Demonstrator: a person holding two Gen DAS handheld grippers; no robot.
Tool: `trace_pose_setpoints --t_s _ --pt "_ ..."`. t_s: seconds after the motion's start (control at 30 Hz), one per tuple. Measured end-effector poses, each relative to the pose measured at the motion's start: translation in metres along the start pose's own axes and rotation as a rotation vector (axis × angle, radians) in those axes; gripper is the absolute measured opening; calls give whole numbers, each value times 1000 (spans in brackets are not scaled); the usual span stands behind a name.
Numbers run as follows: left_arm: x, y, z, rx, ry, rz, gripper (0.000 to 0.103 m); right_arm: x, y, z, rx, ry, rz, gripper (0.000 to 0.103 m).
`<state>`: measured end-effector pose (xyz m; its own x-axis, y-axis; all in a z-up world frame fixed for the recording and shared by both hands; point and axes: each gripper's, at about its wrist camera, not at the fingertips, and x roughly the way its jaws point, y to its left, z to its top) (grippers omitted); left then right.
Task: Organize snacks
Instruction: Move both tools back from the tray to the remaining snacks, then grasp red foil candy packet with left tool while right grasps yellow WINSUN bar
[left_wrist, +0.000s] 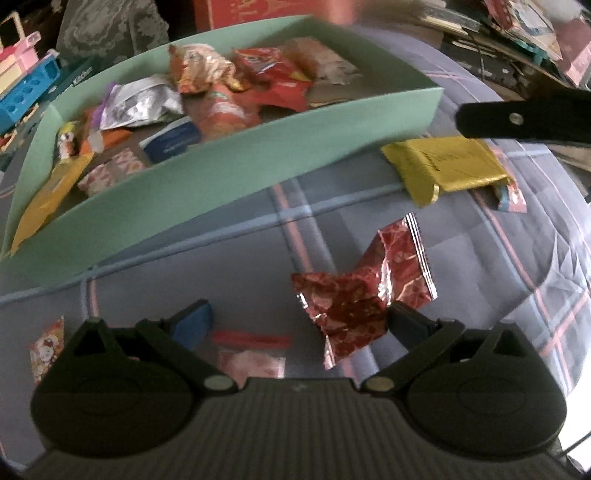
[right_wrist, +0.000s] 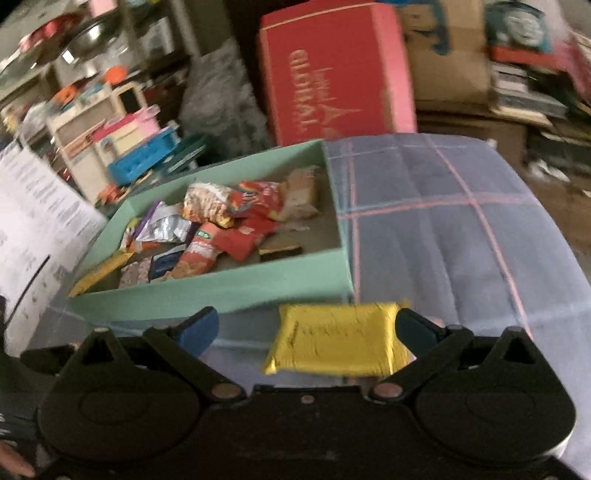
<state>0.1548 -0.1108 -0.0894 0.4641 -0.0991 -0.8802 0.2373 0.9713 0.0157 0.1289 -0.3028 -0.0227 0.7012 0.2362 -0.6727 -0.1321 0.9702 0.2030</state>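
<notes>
A mint green box (left_wrist: 236, 177) holds several snack packets on the plaid cloth; it also shows in the right wrist view (right_wrist: 221, 291). My left gripper (left_wrist: 299, 325) is open, just above a crumpled red foil packet (left_wrist: 365, 291) that touches its right finger. My right gripper (right_wrist: 306, 332) is open, with a gold foil packet (right_wrist: 332, 343) lying between its fingers. The gold packet also shows in the left wrist view (left_wrist: 447, 166), with the right gripper's finger (left_wrist: 517, 120) above it.
A small Hello Kitty packet (left_wrist: 46, 347) and a pink packet with a red strip (left_wrist: 251, 354) lie near my left gripper. A small packet (left_wrist: 511, 194) peeks from under the gold one. A red carton (right_wrist: 332, 70), toys (right_wrist: 122, 136) and clutter stand behind the bed.
</notes>
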Motion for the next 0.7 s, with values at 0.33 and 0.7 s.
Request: trace_pose_setpoints --t_s 0.33,0.7 --pt "2 16 3 -11 -9 -1 103 66 4 15 -174 169 98 100" --pt "-1 36 -3 -57 -26 4 103 41 21 -20 -118 234 80 73"
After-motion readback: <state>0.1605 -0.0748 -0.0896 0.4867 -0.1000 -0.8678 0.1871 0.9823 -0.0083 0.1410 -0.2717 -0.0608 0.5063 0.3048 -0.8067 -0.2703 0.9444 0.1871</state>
